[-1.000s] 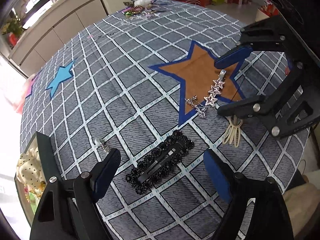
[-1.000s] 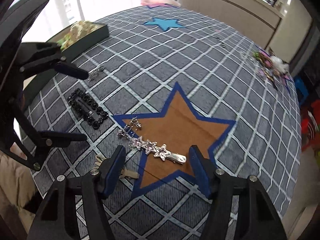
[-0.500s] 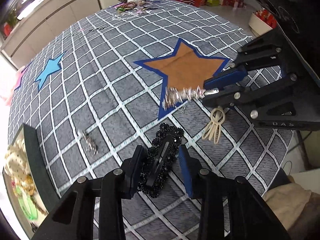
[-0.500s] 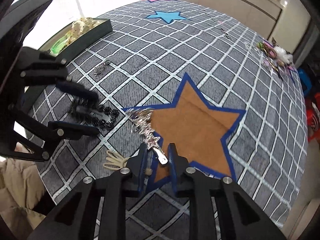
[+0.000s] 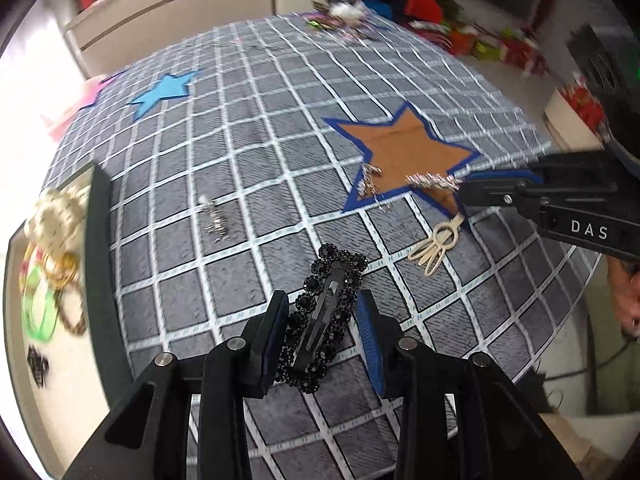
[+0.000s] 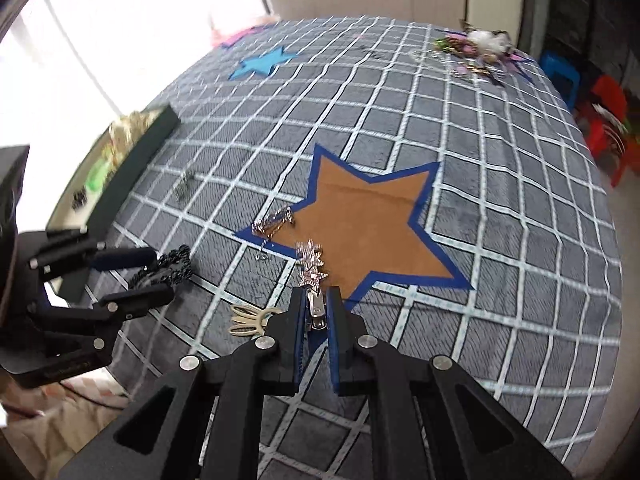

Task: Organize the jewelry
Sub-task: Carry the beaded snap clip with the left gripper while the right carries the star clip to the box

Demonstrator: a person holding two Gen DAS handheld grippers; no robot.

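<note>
Pick-up step: left gripper (image 5: 322, 330) clamped on the black beaded clip (image 5: 324, 320), right gripper (image 6: 316, 320), jaws just closing, nipping the silver star clip (image 6: 312, 276) at the brown star patch's (image 6: 368, 220) near edge; next, presumably, carriage to the tray (image 5: 100, 216) left of that patch.

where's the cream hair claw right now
The cream hair claw lies free on the grey checked cloth, just off the brown star's near point, between the two grippers; neither holds it.
</note>
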